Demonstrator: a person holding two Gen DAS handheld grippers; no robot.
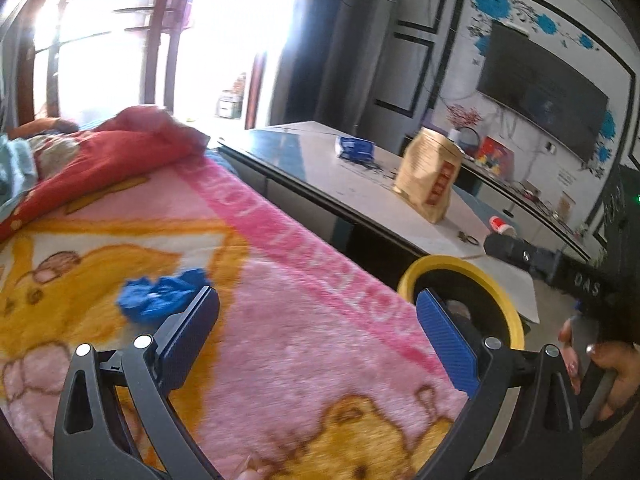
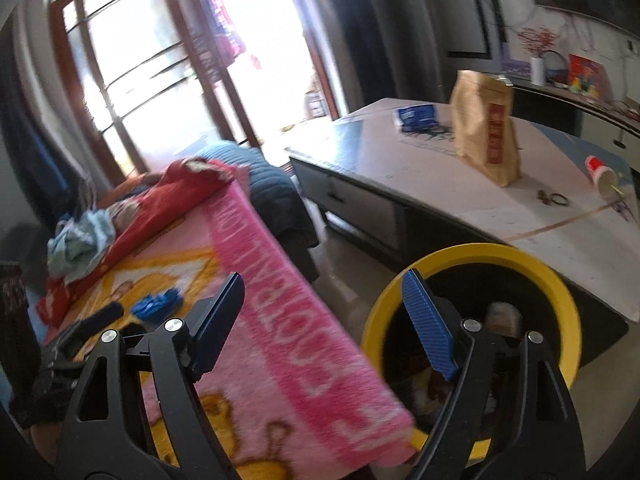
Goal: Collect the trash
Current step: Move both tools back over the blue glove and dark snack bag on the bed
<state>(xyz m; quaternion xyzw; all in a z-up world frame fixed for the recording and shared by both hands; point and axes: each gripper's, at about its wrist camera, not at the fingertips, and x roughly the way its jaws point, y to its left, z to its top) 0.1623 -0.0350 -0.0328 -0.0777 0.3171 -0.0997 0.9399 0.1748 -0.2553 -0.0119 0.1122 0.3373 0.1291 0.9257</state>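
Beside the yellow-rimmed bin (image 2: 472,320), on the pink blanket (image 1: 288,312): crumpled blue wrapper (image 1: 160,294). Left gripper (image 1: 318,344) and right gripper (image 2: 324,320) both spread, nothing between them.

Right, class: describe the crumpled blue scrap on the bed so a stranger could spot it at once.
Start at the pink blanket with yellow cartoon figures. On its yellow patch lies the blue scrap, crumpled, near the open left tongs. It is the only loose blue thing on the blanket; the red cloth lies farther back.
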